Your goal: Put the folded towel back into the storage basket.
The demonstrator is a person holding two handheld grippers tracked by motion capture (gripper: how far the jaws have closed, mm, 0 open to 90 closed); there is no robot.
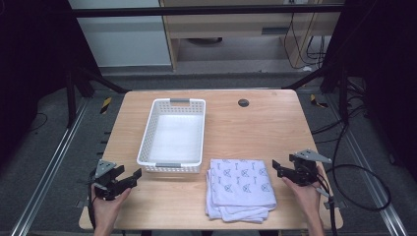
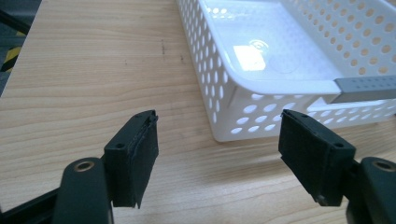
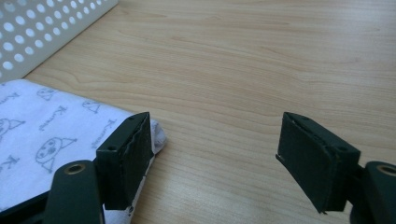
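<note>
A folded white towel [image 1: 240, 188] with a small printed pattern lies on the wooden table near the front edge, just right of centre. An empty white perforated basket [image 1: 147, 143] stands behind it to the left. My left gripper [image 1: 132, 176] rests open at the front left, pointing toward the basket's near corner [image 2: 224, 126]. My right gripper [image 1: 277, 168] is open just right of the towel. In the right gripper view its jaws stand wide with bare wood between them, and the towel's corner [image 3: 51, 135] lies behind the left jaw.
The wooden table [image 1: 255, 132] has a round dark cable port [image 1: 243, 103] at the back right. Cables trail off the table's right side. Bare wood lies between the basket and the right edge.
</note>
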